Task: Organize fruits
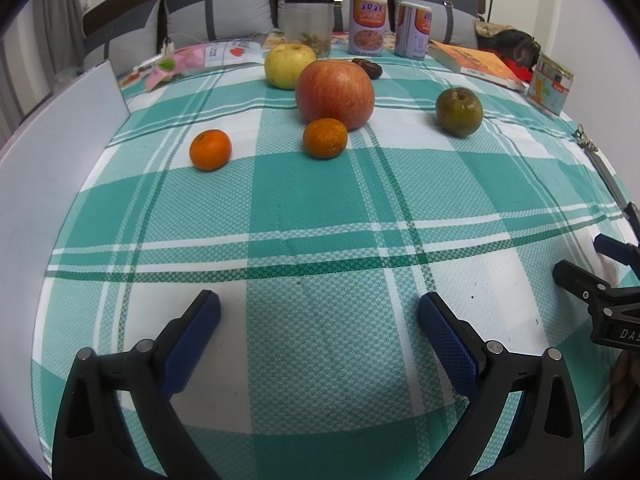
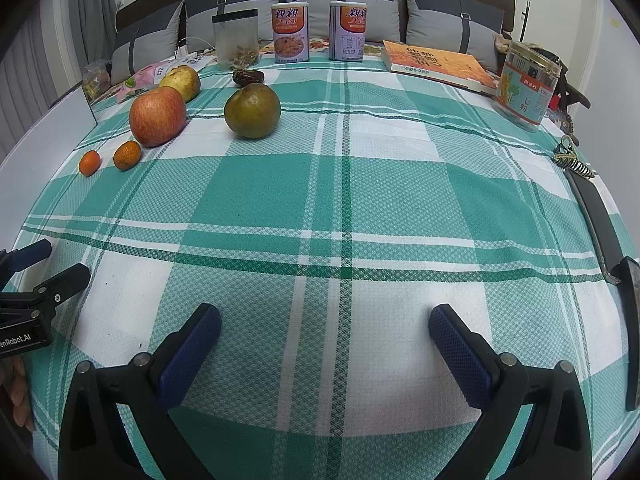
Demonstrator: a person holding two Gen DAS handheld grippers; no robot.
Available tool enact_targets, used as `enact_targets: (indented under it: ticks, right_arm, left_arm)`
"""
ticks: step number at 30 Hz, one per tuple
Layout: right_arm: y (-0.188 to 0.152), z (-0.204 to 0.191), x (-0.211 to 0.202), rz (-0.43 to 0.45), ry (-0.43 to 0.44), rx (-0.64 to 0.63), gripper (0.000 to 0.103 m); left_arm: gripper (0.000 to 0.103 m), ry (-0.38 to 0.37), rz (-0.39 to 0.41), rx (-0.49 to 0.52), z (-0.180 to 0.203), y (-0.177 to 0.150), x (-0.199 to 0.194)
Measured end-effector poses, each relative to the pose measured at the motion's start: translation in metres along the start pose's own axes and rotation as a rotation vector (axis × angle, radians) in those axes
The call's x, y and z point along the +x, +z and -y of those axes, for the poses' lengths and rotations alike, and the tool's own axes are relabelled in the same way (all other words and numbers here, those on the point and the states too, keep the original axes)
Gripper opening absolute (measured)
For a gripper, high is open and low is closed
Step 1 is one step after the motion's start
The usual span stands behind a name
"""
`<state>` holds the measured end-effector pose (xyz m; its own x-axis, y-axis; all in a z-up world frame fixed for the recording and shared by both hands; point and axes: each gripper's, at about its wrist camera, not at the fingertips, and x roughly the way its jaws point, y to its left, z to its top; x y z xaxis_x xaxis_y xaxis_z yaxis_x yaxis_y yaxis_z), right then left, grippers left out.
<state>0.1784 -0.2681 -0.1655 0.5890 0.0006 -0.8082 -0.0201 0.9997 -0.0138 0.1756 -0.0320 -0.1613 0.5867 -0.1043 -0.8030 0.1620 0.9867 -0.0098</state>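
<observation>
A red apple (image 1: pixel 335 94) (image 2: pixel 157 116) sits on the green checked tablecloth (image 1: pixel 320 216), with a yellow apple (image 1: pixel 290 65) (image 2: pixel 181 82) behind it. Two small oranges (image 1: pixel 210 149) (image 1: pixel 325 137) lie in front of them; they also show in the right wrist view (image 2: pixel 89 162) (image 2: pixel 127 155). A green-brown pear (image 1: pixel 459 111) (image 2: pixel 252 110) stands to the right, a brown date (image 1: pixel 367 67) (image 2: pixel 248 77) behind. My left gripper (image 1: pixel 320 308) and right gripper (image 2: pixel 325 320) are open and empty, low over the near cloth, far from the fruit.
At the back stand a clear jar (image 1: pixel 308 24), two printed cans (image 1: pixel 368 26) (image 1: pixel 414 30), an orange book (image 1: pixel 478 64) and a printed tin (image 2: pixel 527 86). A white board (image 1: pixel 52 152) borders the left. A hair clip (image 2: pixel 570 158) and a dark strip (image 2: pixel 596 216) lie at right.
</observation>
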Motion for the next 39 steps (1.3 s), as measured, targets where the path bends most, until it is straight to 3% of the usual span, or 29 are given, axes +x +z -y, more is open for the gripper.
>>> enact_targets:
  ticks: [3,4,8,13,17,18,19,20,26,33,39]
  right_arm:
    - [0.000,0.000,0.000,0.000,0.000,0.000,0.103]
    - [0.000,0.000,0.000,0.000,0.000,0.000,0.103]
    - [0.000,0.000,0.000,0.000,0.000,0.000,0.103]
    - [0.000,0.000,0.000,0.000,0.001,0.001,0.103]
    - [0.000,0.000,0.000,0.000,0.001,0.001,0.103]
    - [0.000,0.000,0.000,0.000,0.001,0.001,0.103]
    - [0.000,0.000,0.000,0.000,0.001,0.001,0.103]
    - [0.000,0.000,0.000,0.000,0.001,0.001,0.103]
    - [0.000,0.000,0.000,0.001,0.002,0.001,0.103]
    - [0.000,0.000,0.000,0.001,0.002,0.002,0.103]
    - [0.000,0.000,0.000,0.001,0.003,0.002,0.103]
  left_arm:
    - [0.099,-0.102,0.018,-0.085,-0.024,0.009,-0.005]
    - [0.099,-0.106,0.034,-0.123,-0.036,0.015,-0.006]
    - [0.098,-0.039,0.038,-0.217,-0.081,0.055,0.011]
    - [0.095,-0.007,0.040,-0.160,-0.094,0.083,0.042]
    - [0.058,-0.015,0.008,-0.109,-0.089,0.091,0.059]
    - [0.057,-0.003,0.018,-0.098,-0.087,0.091,0.060]
    - [0.050,-0.004,0.027,-0.091,-0.086,0.090,0.057]
    - [0.031,-0.014,0.028,-0.085,-0.087,0.091,0.058]
    - [0.031,-0.040,0.018,-0.078,-0.084,0.079,0.034]
    - [0.031,-0.105,0.006,-0.058,-0.079,0.030,-0.033]
    - [0.031,-0.043,-0.016,-0.039,-0.074,-0.012,-0.038]
